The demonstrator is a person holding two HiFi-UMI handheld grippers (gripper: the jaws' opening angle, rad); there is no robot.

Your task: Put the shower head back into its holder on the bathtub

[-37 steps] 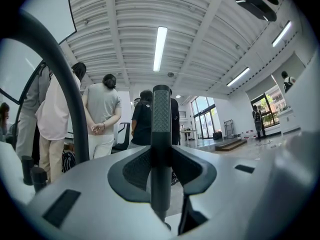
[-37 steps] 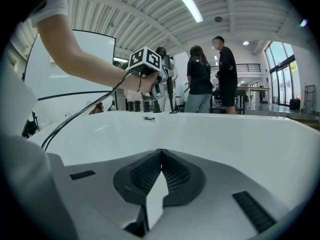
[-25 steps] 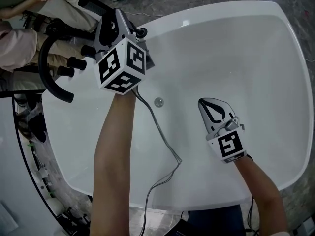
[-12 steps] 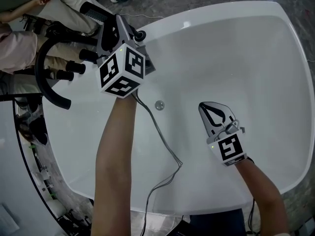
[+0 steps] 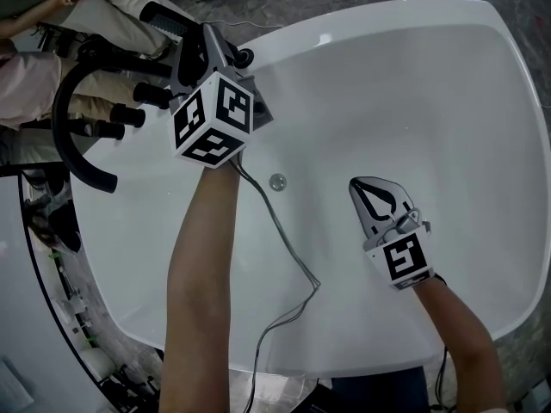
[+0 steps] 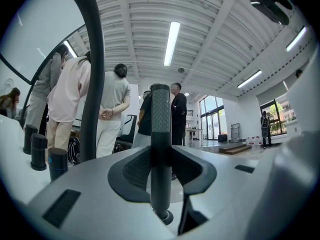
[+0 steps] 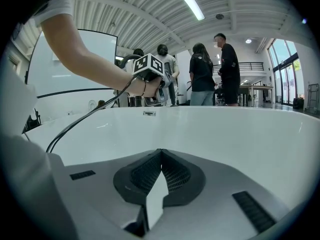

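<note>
The shower head (image 5: 165, 17) (image 6: 160, 114) is a slim dark wand with a textured face. It is clamped in the left gripper (image 5: 207, 41) (image 6: 160, 151). In the left gripper view the wand stands upright between the two dark pads, which press on it from both sides. Its round lower end shows just below them. In the head view the wand sits over the far left rim of the bathtub (image 5: 387, 7) (image 7: 225, 134), beside the black tap fittings. We cannot tell from any view which fitting is the holder, or whether the wand touches it.

Just beside the wand, the arched black spout (image 5: 65, 132) (image 6: 95, 74) curves over the rim. Short black knobs (image 5: 129, 110) (image 6: 39, 151) stand next to the spout. A thin grey cable (image 5: 284, 239) (image 7: 75, 124) runs from the left gripper along the person's forearm and down across the tub's near wall.

The right gripper (image 5: 355, 181) (image 7: 160, 151) hangs inside the white basin, well apart from the left one. Its jaws are pressed together tip to tip with nothing between them. A small round metal fitting (image 5: 277, 181) sits on the tub's inner wall between the two grippers.

Several people (image 6: 112, 104) (image 7: 225, 69) stand beyond the tub's far rim.
</note>
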